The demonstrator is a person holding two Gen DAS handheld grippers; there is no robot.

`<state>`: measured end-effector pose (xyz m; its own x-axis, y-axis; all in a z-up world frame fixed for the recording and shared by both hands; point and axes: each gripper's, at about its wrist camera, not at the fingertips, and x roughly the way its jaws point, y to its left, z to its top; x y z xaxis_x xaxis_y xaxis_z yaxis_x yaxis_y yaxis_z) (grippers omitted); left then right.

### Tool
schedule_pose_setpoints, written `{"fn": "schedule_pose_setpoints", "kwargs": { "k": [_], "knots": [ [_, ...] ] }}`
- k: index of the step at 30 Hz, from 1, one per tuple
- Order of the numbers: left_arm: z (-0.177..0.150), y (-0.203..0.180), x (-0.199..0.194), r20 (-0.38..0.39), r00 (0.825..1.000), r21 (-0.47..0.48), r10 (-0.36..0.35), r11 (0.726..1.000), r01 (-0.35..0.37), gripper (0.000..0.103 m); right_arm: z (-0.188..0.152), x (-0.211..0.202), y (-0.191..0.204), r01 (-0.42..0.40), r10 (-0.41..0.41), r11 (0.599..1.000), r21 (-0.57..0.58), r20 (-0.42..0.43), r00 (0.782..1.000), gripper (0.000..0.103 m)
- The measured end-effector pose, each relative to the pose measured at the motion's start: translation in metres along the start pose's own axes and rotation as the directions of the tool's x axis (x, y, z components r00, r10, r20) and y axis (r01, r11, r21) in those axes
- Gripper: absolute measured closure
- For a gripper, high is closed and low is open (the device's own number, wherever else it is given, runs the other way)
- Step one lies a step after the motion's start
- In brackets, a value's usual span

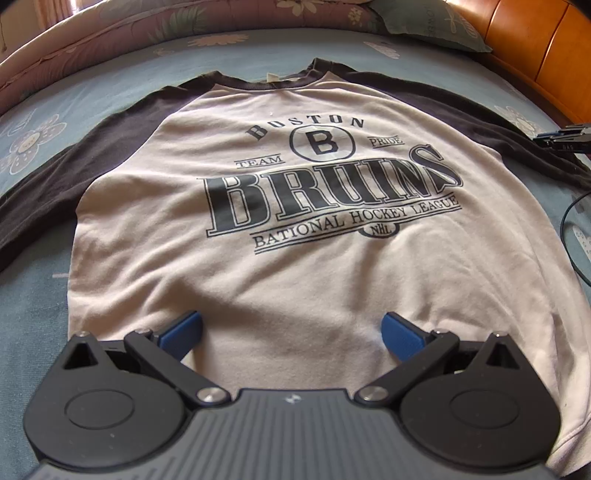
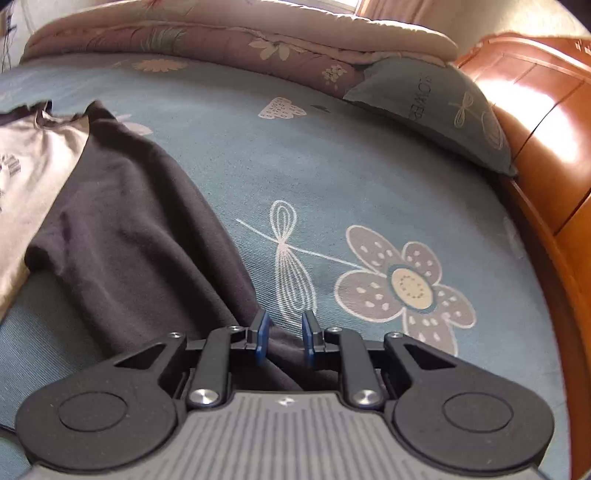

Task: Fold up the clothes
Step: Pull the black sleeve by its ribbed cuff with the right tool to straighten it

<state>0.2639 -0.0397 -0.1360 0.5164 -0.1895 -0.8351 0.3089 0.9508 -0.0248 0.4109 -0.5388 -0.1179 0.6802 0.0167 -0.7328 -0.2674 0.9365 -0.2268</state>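
The shirt (image 1: pixel 295 206) lies flat on the bed (image 1: pixel 122 96), front side up, with the printed lettering in the middle of its pale body and the collar at the far end. Its two dark sleeves are spread outward to both sides, so no fold is made yet.

The right sleeve (image 2: pixel 140 236) runs from the shoulder down to the right gripper (image 2: pixel 285 338). Its narrow end passes between the two blue fingers (image 2: pixel 261 339), which stand close together with the dark cloth in the small gap. They look clamped on the sleeve end, though a little space shows between the pads at the top.

The left gripper (image 1: pixel 291 332) hovers over the lower part of the pale body, near the hem. Its fingers are wide apart and hold nothing; cloth is only below them.

Around the shirt is the blue sheet with flower drawings. A folded quilt (image 2: pixel 240 33) and a pillow (image 2: pixel 436 110) lie at the far side, and an orange wooden headboard (image 2: pixel 535 122) closes the right edge.

I judge the step in hand to be the first fold: bringing the right sleeve inward. The next move calls for lifting the sleeve end only a little and carrying it across onto the pale body, keeping the cloth flat without a twist. The left gripper may need to press the body down, so the shirt does not slide on the sheet.
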Motion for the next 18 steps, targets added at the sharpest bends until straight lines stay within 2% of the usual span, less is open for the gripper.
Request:
{"fn": "schedule_pose_setpoints", "kwargs": {
  "k": [4,7,10,13,15,18],
  "knots": [
    [0.0,0.0,0.0,0.004,1.0,0.002,-0.002,1.0,0.002,0.001,-0.002,-0.004,0.007,0.003,-0.002,0.999,-0.032,0.024,1.0,0.081],
    [-0.001,-0.001,0.001,0.009,1.0,0.007,0.003,1.0,-0.004,0.001,-0.001,-0.009,0.0,-0.057,0.054,0.998,0.037,0.059,0.997,0.078],
    [-0.001,-0.001,0.001,0.011,1.0,0.007,0.006,1.0,-0.006,0.001,-0.002,0.006,0.009,-0.018,0.018,1.0,-0.017,-0.005,1.0,0.077],
    [-0.001,-0.001,0.0,0.011,1.0,0.008,0.005,1.0,-0.005,0.001,0.0,0.008,0.014,-0.009,0.009,0.999,-0.031,-0.002,1.0,0.077],
    [-0.001,-0.001,0.001,0.009,1.0,0.01,0.004,1.0,-0.004,0.001,0.004,0.003,0.006,-0.035,0.035,0.999,0.009,0.034,0.999,0.076],
    [-0.001,-0.002,0.001,0.012,1.0,0.01,0.008,1.0,-0.008,0.001,0.012,-0.003,-0.013,-0.066,0.054,0.991,0.115,0.1,0.993,0.07]
  ]
}}
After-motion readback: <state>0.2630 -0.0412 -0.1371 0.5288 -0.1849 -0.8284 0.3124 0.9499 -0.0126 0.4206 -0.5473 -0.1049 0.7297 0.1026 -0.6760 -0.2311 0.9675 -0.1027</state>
